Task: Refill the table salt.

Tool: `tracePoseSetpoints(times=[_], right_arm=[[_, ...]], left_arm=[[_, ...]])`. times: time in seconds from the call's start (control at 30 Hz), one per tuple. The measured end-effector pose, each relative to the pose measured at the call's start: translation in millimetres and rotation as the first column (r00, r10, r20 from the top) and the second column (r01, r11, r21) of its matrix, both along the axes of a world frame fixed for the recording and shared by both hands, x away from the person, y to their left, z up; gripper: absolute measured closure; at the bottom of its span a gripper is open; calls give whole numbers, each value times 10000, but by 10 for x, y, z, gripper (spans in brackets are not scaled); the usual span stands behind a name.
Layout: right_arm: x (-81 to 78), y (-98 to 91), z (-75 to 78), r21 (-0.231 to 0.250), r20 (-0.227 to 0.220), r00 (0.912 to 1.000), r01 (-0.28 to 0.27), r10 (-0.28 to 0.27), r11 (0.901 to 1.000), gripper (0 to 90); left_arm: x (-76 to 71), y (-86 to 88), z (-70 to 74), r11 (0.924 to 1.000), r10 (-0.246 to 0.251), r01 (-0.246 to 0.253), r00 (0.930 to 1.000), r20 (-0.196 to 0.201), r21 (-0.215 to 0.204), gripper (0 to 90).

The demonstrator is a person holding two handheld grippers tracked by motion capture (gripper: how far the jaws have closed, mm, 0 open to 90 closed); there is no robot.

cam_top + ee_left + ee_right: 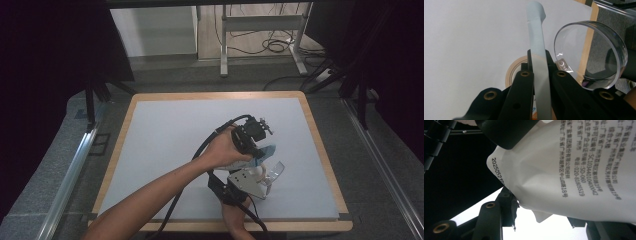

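The desk (165,130) lies bare across its far and left stretches, so a hand could pass freely there; the crowding sits at the near right, where the left tool (255,134) and right tool (250,182) meet close together; between them hang a white pouch (574,170) and a clear round dish (594,55), just beside each other; a tape roll (511,72) lies flat on the desk beneath; the left forearm (150,200) crosses the near edge diagonally.
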State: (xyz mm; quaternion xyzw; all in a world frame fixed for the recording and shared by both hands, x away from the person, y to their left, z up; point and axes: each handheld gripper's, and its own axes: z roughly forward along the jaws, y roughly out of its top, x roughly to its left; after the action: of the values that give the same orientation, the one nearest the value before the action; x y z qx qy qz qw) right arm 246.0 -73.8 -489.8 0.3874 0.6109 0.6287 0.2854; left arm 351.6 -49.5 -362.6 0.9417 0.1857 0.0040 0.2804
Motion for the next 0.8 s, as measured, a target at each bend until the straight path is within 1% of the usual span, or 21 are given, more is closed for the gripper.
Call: tracePoseSetpoints(times=[0.2,0.3,0.4,0.5,0.53,0.57,0.7,0.77,0.8], right_arm=[[-3,2,3,41,-49,10000,0,0,10000,503],[2,-2,-3,-40,-7,10000,-5,5,10000,503],[4,2,-6,-15,-10,10000,11,-11,10000,503],[3,6,-9,5,-44,10000,-4,4,10000,503],[3,6,-9,5,-44,10000,-4,4,10000,503],[3,6,-12,-4,-45,10000,-7,7,10000,503],[4,7,-19,15,-59,10000,9,-9,10000,503],[4,6,-29,29,-62,10000,35,-34,10000,503],[8,6,-35,98,-154,9999,23,-22,9999,504]], left_arm=[[3,0,-1,10000,-18,18,10000,-18,15,900],[6,0,-8,10000,-1,1,10000,-36,14,900],[10,3,-16,10000,2,-2,10000,-43,-30,900],[12,4,-20,10000,0,0,10000,-49,48,900],[16,4,-30,10000,-19,19,10000,-17,-33,900],[16,5,-26,10000,-11,12,10000,-59,45,900],[18,-1,-39,10000,-3,3,10000,-84,29,900],[22,-6,-47,9999,-21,22,10000,-90,102,900],[33,-13,-68,10000,-7,8,9999,-101,98,900]])
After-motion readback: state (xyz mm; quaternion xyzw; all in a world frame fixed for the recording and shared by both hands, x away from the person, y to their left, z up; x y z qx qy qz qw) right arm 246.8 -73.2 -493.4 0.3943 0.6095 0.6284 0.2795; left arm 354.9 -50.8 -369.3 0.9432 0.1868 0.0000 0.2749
